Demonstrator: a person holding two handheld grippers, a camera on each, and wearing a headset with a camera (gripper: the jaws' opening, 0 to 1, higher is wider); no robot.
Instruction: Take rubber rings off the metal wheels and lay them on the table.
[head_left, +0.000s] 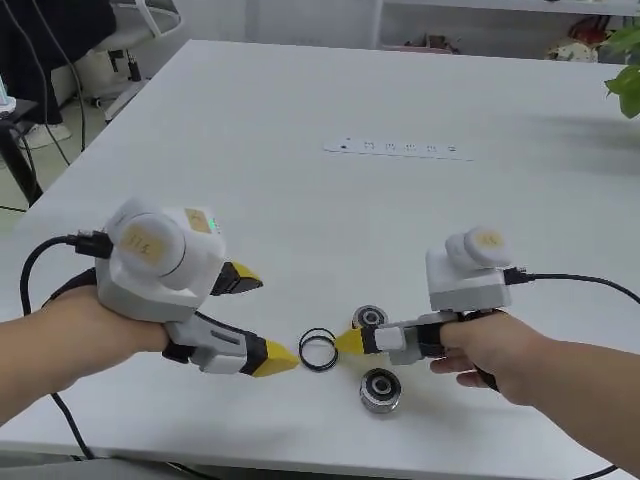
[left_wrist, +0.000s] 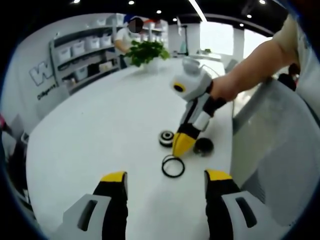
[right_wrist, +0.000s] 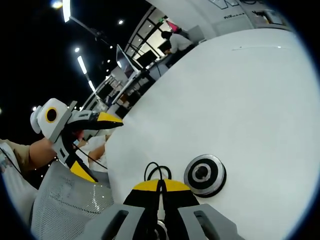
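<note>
A ring (head_left: 318, 350) lies flat by the worktop's (head_left: 300, 150) near edge, seemingly freed from the wheels (head_left: 381, 390) beside it. The closed right tongs (head_left: 348, 342) touch its rim, perhaps placing it; the left tongs (head_left: 268, 318) gape empty.

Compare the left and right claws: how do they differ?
The left claw is wide open; the right claw is shut. The left claw's tips sit short of the rubber ring, which lies ahead of their gap; the right claw's tip is at the ring's rim. Both have yellow tips and point at the ring.

Lg "W" on wall (left_wrist: 39, 74)
</note>
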